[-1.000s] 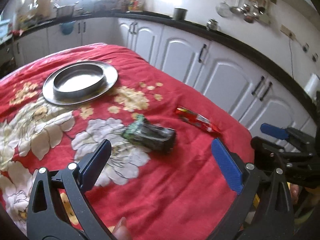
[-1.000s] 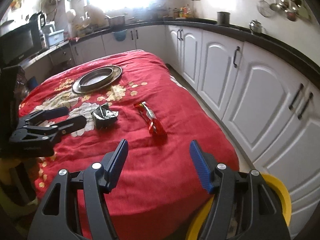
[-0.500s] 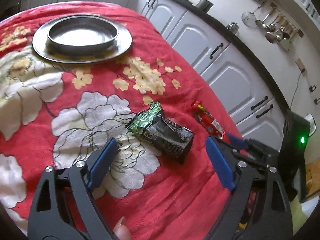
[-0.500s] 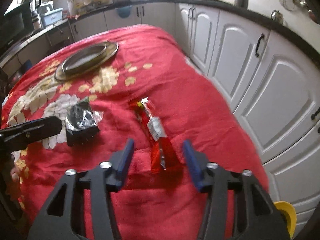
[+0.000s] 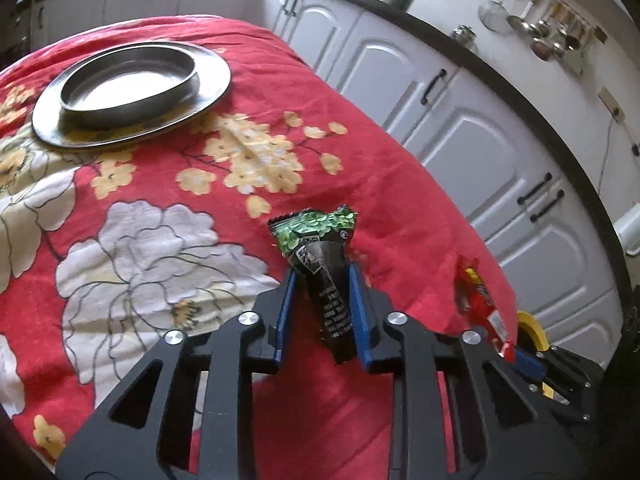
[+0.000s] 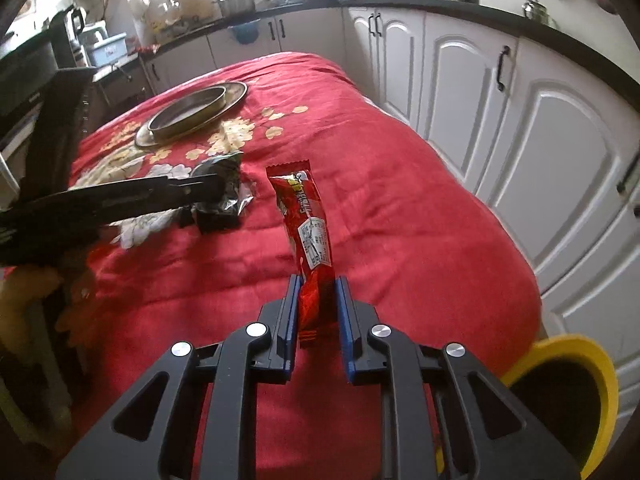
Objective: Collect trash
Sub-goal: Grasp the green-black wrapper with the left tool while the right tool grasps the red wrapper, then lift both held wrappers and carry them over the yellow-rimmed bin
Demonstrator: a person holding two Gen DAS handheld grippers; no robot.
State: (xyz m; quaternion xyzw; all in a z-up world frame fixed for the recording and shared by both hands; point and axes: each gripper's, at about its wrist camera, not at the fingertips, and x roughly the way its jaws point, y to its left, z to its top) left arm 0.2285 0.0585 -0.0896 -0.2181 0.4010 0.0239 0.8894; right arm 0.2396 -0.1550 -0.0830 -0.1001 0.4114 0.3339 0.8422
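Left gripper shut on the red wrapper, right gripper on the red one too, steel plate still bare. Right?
Not quite. The left wrist view shows the left gripper shut on the green-black wrapper. The right gripper does pinch the red wrapper, and the steel plate is bare.

Home kitchen: white cabinets (image 6: 472, 80), dark countertop (image 5: 460, 40), hanging utensils (image 5: 548, 36).

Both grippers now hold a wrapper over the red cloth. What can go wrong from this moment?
1. The left gripper pinches the crumpled green-black wrapper only at its lower part; the thin foil may slip out when lifted.
2. The right gripper holds the long red wrapper by one end, so the free end may swing or pull loose.
3. The jaws, which just closed, sit near the red cloth and might snag a fold.
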